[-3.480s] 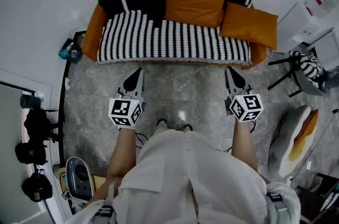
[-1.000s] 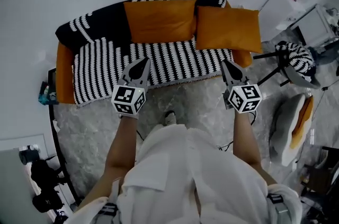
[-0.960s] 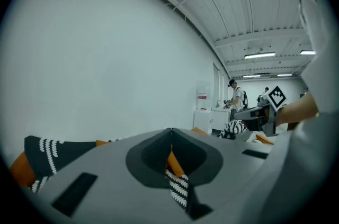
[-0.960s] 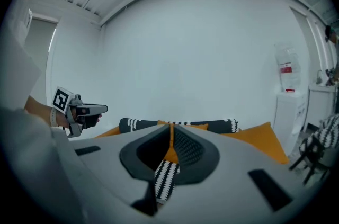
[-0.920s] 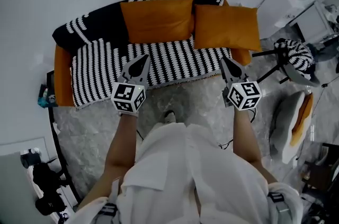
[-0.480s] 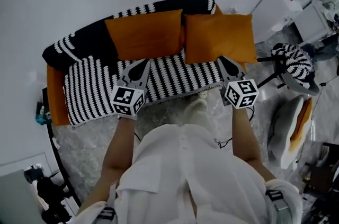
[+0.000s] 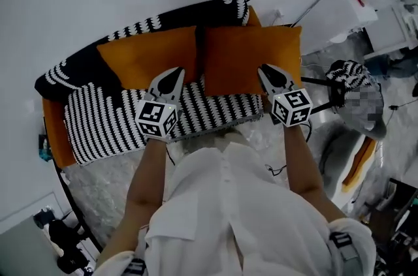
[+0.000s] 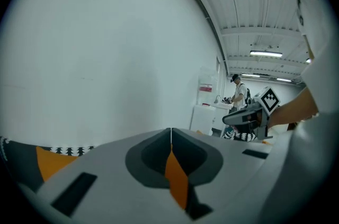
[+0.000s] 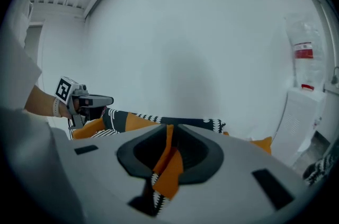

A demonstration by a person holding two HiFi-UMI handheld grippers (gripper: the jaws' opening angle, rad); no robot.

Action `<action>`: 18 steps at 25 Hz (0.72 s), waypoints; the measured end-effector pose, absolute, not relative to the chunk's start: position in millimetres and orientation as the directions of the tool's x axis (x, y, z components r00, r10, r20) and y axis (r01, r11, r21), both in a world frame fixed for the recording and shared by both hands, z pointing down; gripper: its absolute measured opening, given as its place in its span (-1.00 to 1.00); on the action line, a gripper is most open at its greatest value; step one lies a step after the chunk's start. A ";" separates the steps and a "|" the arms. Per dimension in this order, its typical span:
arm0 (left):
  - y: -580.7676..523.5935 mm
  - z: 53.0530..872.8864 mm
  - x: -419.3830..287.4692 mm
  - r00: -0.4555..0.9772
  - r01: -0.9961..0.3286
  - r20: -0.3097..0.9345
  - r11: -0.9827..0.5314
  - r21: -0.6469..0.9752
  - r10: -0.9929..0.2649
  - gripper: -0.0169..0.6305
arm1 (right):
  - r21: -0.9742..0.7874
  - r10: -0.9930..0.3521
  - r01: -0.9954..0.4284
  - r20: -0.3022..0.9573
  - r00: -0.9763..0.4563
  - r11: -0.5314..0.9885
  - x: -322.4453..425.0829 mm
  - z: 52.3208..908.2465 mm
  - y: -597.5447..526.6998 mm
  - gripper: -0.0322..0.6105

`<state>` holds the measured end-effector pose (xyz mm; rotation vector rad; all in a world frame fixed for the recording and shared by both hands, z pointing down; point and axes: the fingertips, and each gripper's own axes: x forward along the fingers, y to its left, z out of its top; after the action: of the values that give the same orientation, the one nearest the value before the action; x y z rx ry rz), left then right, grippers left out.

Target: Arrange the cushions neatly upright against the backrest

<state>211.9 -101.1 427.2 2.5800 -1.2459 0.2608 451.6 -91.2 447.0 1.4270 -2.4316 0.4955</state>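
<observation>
Two orange cushions lean on the backrest of a sofa [image 7: 98, 131] draped in a black-and-white striped throw. The left cushion [image 7: 140, 59] and the right cushion [image 7: 241, 56] stand side by side, their edges touching. My left gripper [image 7: 171, 74] hovers over the seat just below the left cushion's right corner, jaws shut and empty [image 8: 170, 130]. My right gripper [image 7: 264, 69] sits at the lower right part of the right cushion. Its jaws [image 9: 169, 126] have just been opening and show a narrow gap with nothing gripped; orange fabric shows beyond it.
White cabinets [image 7: 339, 14] stand right of the sofa. A stand with a striped cloth [image 7: 346, 76] and a grey-and-orange item [image 7: 356, 164] are on the floor at right. Black bags [image 7: 62, 248] lie at lower left. A person [image 8: 239, 91] stands far off.
Both grippers have advanced from the seat's front edge to the foot of the cushions. The sofa now sits closer and further left in the head view.
</observation>
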 end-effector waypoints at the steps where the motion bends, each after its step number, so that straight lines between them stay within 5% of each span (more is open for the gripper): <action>1: -112.3 429.8 221.3 0.615 -0.787 0.278 -0.595 0.163 -0.738 -0.89 | -0.151 -0.778 -0.877 0.411 -0.475 0.456 459.5 450.5 -102.6 -0.68; 18: -228.9 503.5 314.1 0.614 -0.781 0.422 -0.590 0.204 -0.667 -0.78 | -0.178 -0.712 -0.904 0.564 -0.418 0.390 583.7 537.8 -210.3 -0.57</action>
<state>314.1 -228.9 503.5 2.4720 -1.1597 0.4287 583.7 -210.3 537.8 1.3945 -2.2566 0.6576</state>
